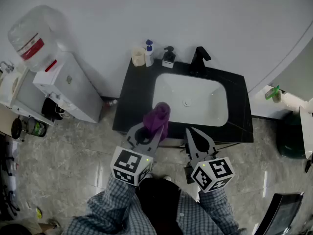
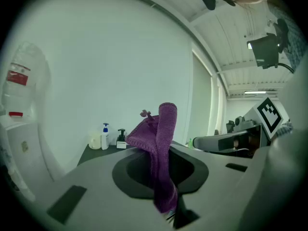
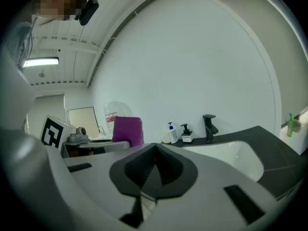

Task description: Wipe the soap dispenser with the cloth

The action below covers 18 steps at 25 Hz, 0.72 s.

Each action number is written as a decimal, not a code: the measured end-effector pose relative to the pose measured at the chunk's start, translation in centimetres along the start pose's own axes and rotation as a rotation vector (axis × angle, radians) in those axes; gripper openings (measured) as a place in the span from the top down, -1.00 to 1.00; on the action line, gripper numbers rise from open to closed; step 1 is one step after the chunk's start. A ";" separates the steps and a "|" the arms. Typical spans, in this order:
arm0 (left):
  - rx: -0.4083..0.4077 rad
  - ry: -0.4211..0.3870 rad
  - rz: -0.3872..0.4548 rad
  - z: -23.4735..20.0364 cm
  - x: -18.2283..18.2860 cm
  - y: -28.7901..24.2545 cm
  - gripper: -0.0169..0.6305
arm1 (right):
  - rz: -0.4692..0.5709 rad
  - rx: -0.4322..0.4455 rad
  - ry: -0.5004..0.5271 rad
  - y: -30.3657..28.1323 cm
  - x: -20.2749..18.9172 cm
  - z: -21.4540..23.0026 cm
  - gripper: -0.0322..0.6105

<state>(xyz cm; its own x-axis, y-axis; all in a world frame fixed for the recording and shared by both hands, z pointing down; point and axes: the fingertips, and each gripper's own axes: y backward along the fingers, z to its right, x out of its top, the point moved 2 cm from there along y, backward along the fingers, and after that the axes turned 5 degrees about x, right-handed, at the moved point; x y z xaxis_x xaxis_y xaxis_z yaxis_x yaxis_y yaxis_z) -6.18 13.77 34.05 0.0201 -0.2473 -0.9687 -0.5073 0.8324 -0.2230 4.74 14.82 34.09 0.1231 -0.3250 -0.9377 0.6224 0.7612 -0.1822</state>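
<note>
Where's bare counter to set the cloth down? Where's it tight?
Bare: the counter strip left of the basin, and the strip right of it. Crowded: back-left corner, with cup, bottle and dispenser in a row beside the faucet.

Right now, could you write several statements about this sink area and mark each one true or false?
1. The left gripper is clamped on the purple knitted cloth. True.
2. The right gripper grips the white soap dispenser with a black pump. False: its jaws are together on nothing, and the dispenser stands at the back of the black counter.
3. In the head view, the black faucet stands left of the dispenser. False: it stands to its right.
4. A blue-capped white bottle stands beside the dispenser. True.
</note>
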 end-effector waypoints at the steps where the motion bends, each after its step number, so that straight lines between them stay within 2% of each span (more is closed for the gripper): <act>1: -0.001 0.000 -0.001 0.0 0.0 0.0 0.76 | 0.000 -0.001 -0.001 0.0 0.0 0.0 0.84; 18: 0.015 0.001 0.000 -0.3 0.1 0.0 0.76 | 0.013 0.005 -0.010 -0.1 0.2 0.3 0.84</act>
<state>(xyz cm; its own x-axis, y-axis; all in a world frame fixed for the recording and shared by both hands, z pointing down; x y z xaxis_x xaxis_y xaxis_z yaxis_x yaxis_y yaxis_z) -6.42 13.62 34.00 0.0193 -0.2472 -0.9688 -0.4944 0.8399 -0.2242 4.94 14.54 33.99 0.1383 -0.3207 -0.9370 0.6245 0.7625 -0.1688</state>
